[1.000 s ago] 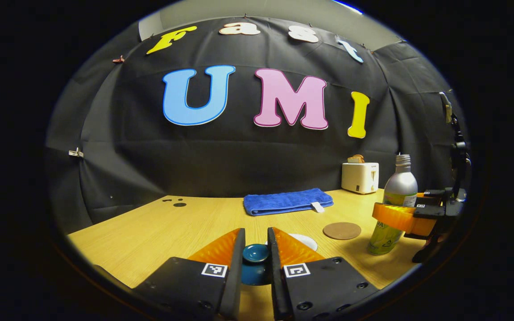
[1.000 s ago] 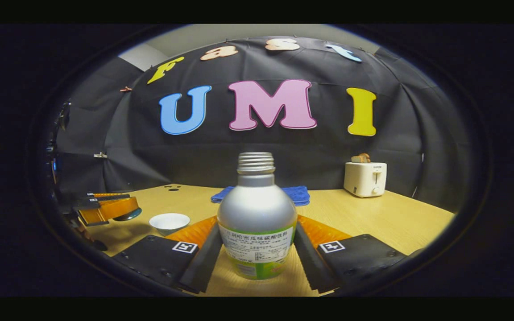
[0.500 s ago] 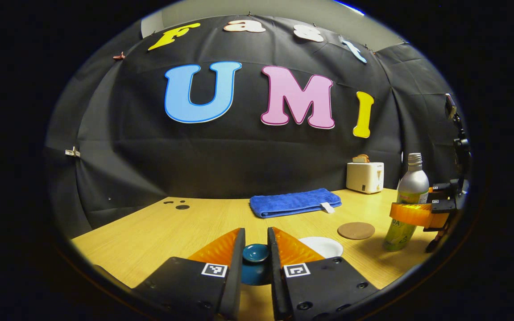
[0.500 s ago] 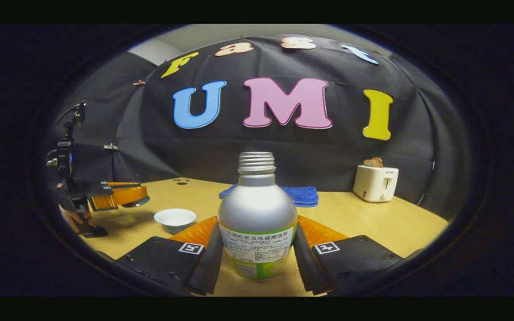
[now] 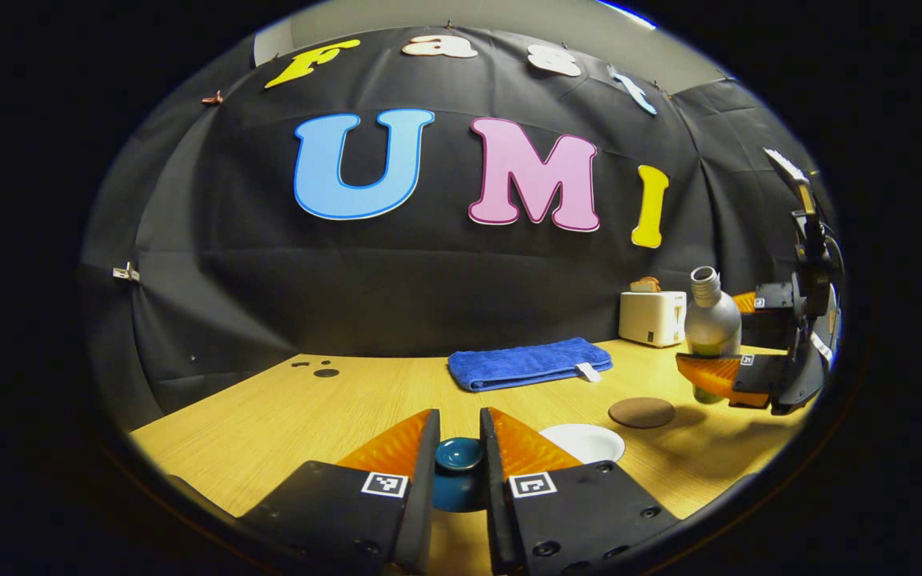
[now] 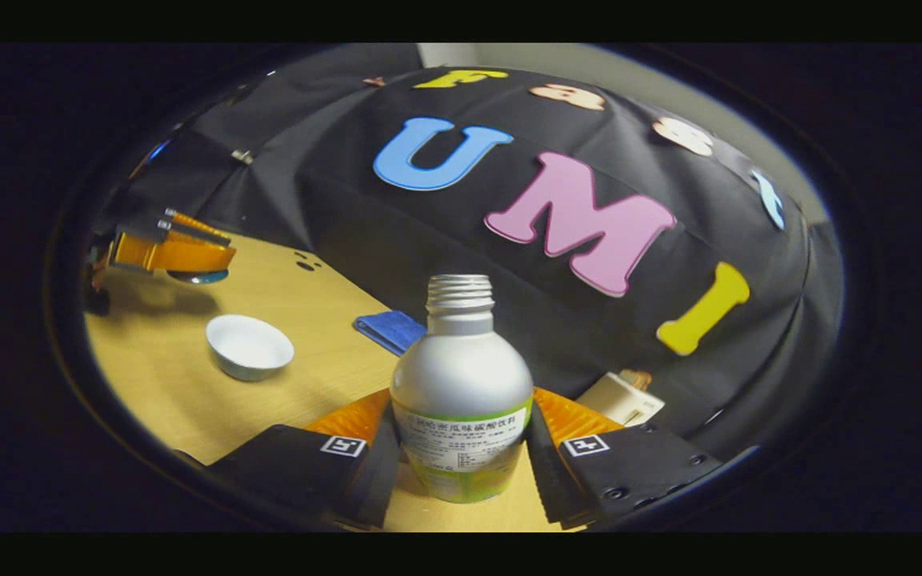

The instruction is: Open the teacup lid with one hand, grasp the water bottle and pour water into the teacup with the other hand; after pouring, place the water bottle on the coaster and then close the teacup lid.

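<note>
left gripper (image 5: 459, 448) pinches teacup lid (image 5: 458, 454) by knob, off cup. right gripper (image 6: 461, 436) clamps water bottle (image 6: 461, 384), lifted, tilting toward open teacup (image 6: 249, 346) on table (image 6: 325, 352). step: pouring approach. next: carry mouth over cup, tip further. coaster (image 5: 642, 412) waits beside cup.

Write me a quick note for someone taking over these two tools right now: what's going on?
Left hand-held gripper: shut on the teal teacup lid, held off the cup.
Right hand-held gripper: shut on the uncapped water bottle, tilted toward the cup.
White teacup stands open on the table; coaster bare beside it.
Done: lid off, bottle grasped.
Left: pour, bottle onto coaster, close lid.
</note>
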